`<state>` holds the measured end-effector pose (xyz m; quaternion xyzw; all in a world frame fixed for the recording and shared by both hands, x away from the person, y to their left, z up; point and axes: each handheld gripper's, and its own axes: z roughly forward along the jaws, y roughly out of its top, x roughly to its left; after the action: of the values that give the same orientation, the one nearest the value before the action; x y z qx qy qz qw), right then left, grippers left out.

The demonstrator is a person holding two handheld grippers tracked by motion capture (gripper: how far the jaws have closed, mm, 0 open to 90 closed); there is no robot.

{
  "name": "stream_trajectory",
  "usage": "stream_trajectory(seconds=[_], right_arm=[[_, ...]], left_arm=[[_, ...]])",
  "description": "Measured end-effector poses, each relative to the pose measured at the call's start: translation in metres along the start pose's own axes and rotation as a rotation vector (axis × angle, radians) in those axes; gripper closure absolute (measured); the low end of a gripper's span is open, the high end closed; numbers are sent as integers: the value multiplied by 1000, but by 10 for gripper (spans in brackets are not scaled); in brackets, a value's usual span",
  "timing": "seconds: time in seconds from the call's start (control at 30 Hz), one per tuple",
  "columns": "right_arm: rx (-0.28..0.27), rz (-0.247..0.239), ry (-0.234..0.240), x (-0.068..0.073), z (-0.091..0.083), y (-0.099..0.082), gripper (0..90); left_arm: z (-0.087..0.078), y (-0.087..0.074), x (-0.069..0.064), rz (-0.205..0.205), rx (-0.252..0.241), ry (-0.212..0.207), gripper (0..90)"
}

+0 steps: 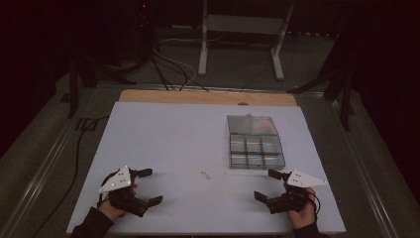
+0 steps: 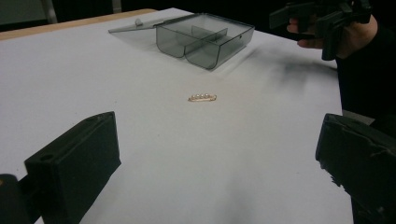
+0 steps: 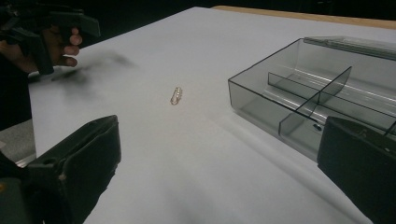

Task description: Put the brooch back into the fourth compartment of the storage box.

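Observation:
A small gold clip set with pearls (image 1: 205,175) lies on the white table (image 1: 163,144), between my two grippers; it also appears as the clip (image 2: 202,97) and the clip (image 3: 176,95). A clear grey compartment box (image 1: 255,148) stands open at the right, its lid (image 1: 251,124) folded back. My left gripper (image 1: 147,187) is held near the front left, jaws wide apart and empty. My right gripper (image 1: 267,185) is at the front right, just in front of the box, also open and empty. In the left gripper view the box (image 2: 205,37) is beyond the clip.
A wooden edge (image 1: 208,96) runs along the table's far side. Beyond it stand a white frame (image 1: 242,34) and cables (image 1: 168,67) on the floor. The person's other hand with its gripper (image 2: 327,23) is at top right of the left gripper view.

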<state>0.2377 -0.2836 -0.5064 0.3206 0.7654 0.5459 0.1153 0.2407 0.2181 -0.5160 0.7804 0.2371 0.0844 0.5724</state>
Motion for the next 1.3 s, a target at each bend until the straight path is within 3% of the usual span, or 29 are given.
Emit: stream_trajectory(seconds=[0.17,0.37,0.67,0.9,1.07,1.3], right_arm=[[31,-13,-31,2,4,-1,0],[24,-17,-51,2,3,1,0],[33,3,-28,0,6,1,0],[24,19,-34,-5,5,2,0],[59,7,-34,-2,9,4,0],[20,-4,-63,3,3,16,0]], left_arm=[[0,-1,3,-6,-8,0,13],[-4,-1,2,-4,-13,0,13],[-2,-1,3,-9,-12,-16,13],[-3,-1,-2,-28,-14,3,13],[-6,-2,-2,-32,-24,22,13],[-9,-4,-2,-44,-32,15,13]])
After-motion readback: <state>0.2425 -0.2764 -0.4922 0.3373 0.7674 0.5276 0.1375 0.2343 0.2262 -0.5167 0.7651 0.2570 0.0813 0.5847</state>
